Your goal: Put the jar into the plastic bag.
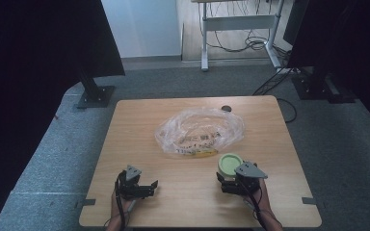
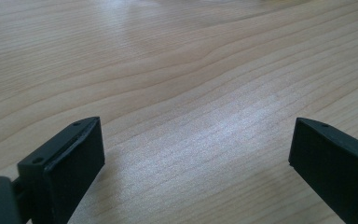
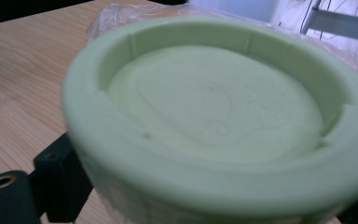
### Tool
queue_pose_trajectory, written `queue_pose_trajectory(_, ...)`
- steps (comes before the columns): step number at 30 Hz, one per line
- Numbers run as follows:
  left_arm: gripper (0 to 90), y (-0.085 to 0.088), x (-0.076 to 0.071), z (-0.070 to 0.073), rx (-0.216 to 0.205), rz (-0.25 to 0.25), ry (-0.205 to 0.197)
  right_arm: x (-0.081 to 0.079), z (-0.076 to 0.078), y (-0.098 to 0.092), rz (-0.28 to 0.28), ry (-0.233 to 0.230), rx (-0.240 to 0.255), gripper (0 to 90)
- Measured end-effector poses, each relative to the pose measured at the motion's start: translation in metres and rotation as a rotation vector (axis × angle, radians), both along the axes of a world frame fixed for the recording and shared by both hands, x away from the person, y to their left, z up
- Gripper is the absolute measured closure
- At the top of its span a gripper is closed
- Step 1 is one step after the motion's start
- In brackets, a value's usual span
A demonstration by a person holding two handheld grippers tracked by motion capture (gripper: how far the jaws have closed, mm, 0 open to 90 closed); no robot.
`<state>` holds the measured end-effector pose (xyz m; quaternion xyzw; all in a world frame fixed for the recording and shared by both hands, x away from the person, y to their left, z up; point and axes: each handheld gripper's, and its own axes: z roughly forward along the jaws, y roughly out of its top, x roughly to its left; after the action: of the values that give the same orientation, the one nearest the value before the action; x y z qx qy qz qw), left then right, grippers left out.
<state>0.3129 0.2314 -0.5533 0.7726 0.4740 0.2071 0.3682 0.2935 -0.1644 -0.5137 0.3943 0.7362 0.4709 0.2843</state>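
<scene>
Desk [image 1: 139, 125] from high view: right hand-held gripper [image 1: 227, 185] clamps pale green container [image 1: 230, 164] at near right, just in front of crumpled clear plastic bag [image 1: 200, 131]; container upright, likely gripped by its sides to stay level. Left hand-held gripper [image 1: 147, 188] low at near left, nothing in it.
Left gripper view: jaws spread wide over bare wood, probably on standby.
Right gripper view: container [image 3: 214, 121] between jaws, recessed green lid facing up, bag [image 3: 121, 14] behind.
</scene>
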Motion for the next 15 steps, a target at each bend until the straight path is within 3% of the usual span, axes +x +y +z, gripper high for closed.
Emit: queue_pose_trajectory(15,3.0,0.0003,0.0001,0.0000,-0.003,0.001,0.000,-0.0007,-0.0007,-0.0021,0.007,-0.009,0.024,10.5)
